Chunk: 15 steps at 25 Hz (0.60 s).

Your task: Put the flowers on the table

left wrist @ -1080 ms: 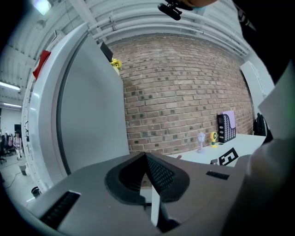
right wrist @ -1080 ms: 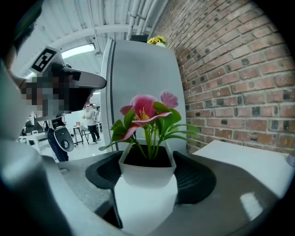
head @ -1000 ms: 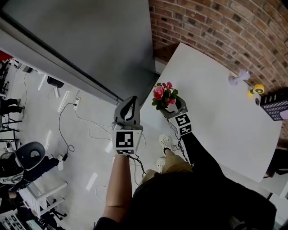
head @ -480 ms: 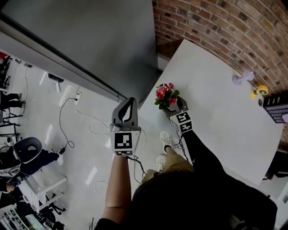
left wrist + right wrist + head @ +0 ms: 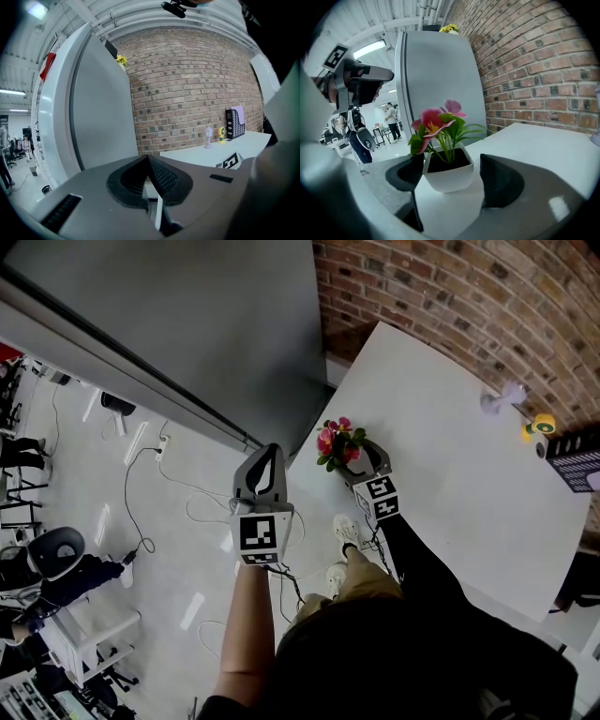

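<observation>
While the white worktop (image 5: 450,446) fills the right of the head view, the small white square pot of pink flowers and green leaves (image 5: 339,442) stands on it near the corner closest to the person, upright in the right claw view (image 5: 447,171). The right claw (image 5: 354,457) reaches round this pot with its jaws opening: the pot sits between the two dark pads (image 5: 499,180), the right-hand pad clearly apart from the pot's wall and the other just beside it, so nothing is pinched (image 5: 452,176). Left of the pot and off the worktop's edge, the left claw (image 5: 270,454) hangs over the floor with its jaws pressed together on nothing (image 5: 149,159). Beyond the pot a red brick wall (image 5: 469,296) runs along the worktop's far side, and against it, well apart from the pot, stand a small pale lilac figure (image 5: 502,401), a yellow toy (image 5: 536,426) and a black slatted file holder (image 5: 574,457). To the pot's far left a tall grey panel with a white edge (image 5: 187,315) meets the brick wall. Below the pot lies a glossy white floor (image 5: 141,521) with thin black cables (image 5: 141,474) across it and a black office chair (image 5: 56,563) much farther left.
</observation>
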Motion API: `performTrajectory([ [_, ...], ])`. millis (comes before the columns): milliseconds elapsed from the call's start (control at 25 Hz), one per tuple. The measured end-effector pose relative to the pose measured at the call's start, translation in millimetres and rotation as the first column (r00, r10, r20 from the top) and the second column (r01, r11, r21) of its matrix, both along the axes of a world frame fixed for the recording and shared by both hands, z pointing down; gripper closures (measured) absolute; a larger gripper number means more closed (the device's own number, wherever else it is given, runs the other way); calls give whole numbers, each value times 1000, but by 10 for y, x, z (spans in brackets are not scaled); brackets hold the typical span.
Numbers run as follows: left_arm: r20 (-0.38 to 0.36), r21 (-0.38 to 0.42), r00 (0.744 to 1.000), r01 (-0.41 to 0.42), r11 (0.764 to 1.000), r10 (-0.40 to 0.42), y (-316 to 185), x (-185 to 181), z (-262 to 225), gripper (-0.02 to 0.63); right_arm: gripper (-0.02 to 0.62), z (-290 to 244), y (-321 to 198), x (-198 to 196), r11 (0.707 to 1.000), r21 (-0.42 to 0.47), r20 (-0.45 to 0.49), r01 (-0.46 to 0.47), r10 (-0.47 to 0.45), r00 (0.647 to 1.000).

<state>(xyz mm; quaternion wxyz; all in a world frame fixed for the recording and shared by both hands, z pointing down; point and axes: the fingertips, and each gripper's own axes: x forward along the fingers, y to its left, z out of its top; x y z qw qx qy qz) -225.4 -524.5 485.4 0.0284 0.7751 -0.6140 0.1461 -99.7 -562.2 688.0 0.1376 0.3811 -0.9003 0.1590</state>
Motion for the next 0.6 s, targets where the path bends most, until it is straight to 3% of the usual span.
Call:
performTrajectory([
  [600, -9, 26, 999, -36, 999, 36, 198, 162, -132, 598, 229, -74, 292, 285, 998, -4, -15, -64, 64, 998],
])
